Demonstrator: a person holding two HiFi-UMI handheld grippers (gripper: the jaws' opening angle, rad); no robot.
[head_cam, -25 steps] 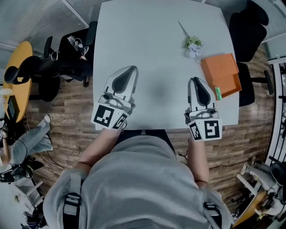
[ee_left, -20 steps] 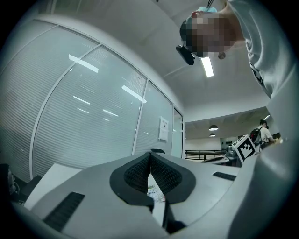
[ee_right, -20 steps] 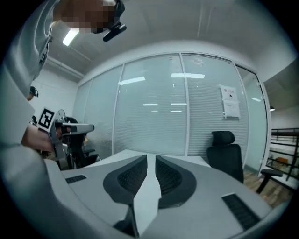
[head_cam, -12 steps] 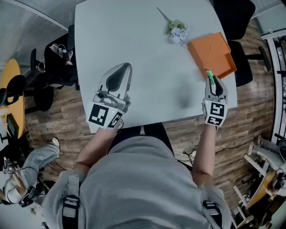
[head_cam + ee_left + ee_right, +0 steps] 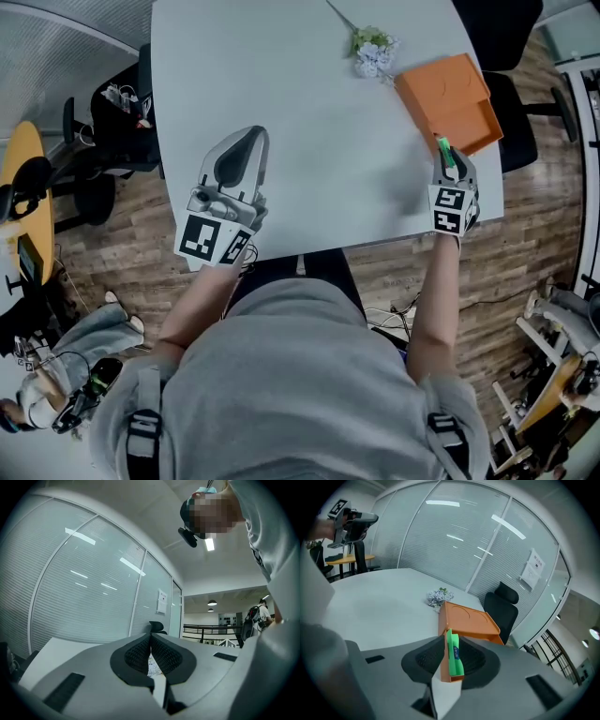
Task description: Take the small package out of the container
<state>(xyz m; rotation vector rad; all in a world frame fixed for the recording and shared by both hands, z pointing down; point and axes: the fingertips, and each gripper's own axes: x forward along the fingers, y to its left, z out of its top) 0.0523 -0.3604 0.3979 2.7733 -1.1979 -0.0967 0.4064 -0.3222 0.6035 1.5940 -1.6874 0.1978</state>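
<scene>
We are finding the right gripper [image 5: 451,654] clenched on the small green package [image 5: 451,666]. Its dark pads are pressing in from both sides. The package is standing on edge between them, with its blue label turned to the right.

An orange wall strip of the container is lying against the package's left face and under its near end, also between the pads. We cannot tell whether the pads are bearing on that strip as well.

We are recording the package as sitting at the near corner of the orange container [image 5: 448,94], not yet clear of it. The container is resting near the right edge of the white table [image 5: 300,141], slightly skewed. Its flat top is showing two round embossed outlines.

We are finding the left gripper [image 5: 247,136] closed on nothing, its pads meeting at the tips. It is being held over the near left part of the table, well apart from the container. It is pointing upward, toward a glass partition and the ceiling.

A small bunch of flowers [image 5: 373,52] is lying on the table just beside the container's far left corner. A black office chair [image 5: 504,606] is standing beyond the table edge behind the container.
</scene>
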